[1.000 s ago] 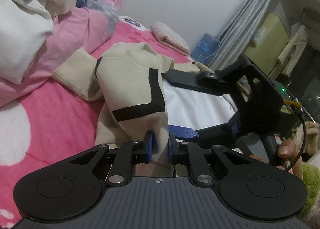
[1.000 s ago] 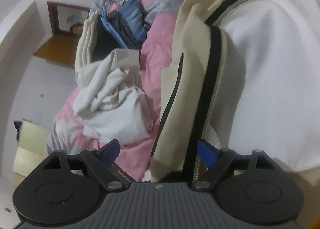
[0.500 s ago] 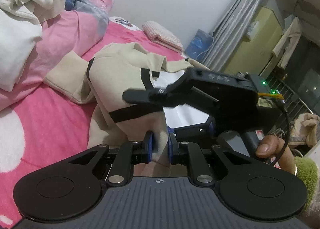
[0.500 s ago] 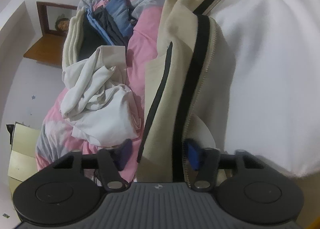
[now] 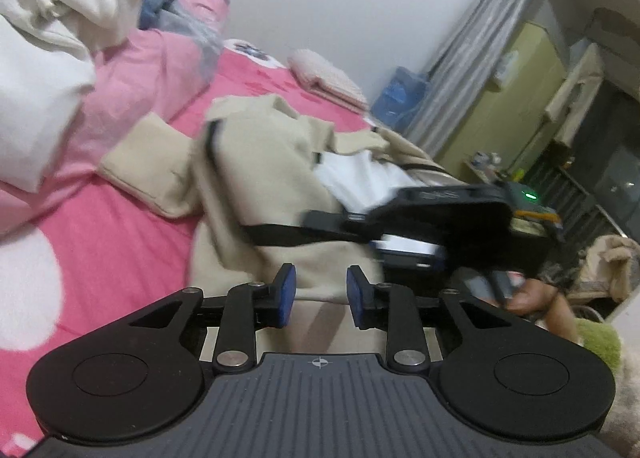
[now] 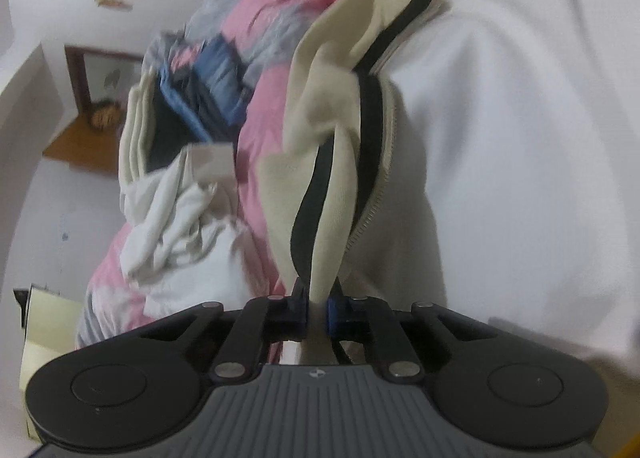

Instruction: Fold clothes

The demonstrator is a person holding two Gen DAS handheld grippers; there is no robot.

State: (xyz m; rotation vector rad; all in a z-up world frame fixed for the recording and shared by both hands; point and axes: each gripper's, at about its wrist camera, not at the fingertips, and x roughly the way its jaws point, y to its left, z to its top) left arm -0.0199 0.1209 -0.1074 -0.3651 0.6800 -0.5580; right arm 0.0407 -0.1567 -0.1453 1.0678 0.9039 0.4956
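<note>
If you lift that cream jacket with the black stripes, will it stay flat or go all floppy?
Probably floppy: the cream zip-up jacket with black stripes already bunches into soft folds where the right tool is closing on its edge. It likely sags, since it lies rumpled on the pink bedspread. Its white lining looks thick, so maybe slightly heavy.

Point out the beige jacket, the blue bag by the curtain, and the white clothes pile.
Beige jacket (image 5: 256, 162): left wrist view, on its beige back panel.
Blue bag (image 5: 400, 94): left wrist view, on its front face.
White clothes pile (image 6: 180, 226): right wrist view, on the crumpled middle of the pile.
</note>
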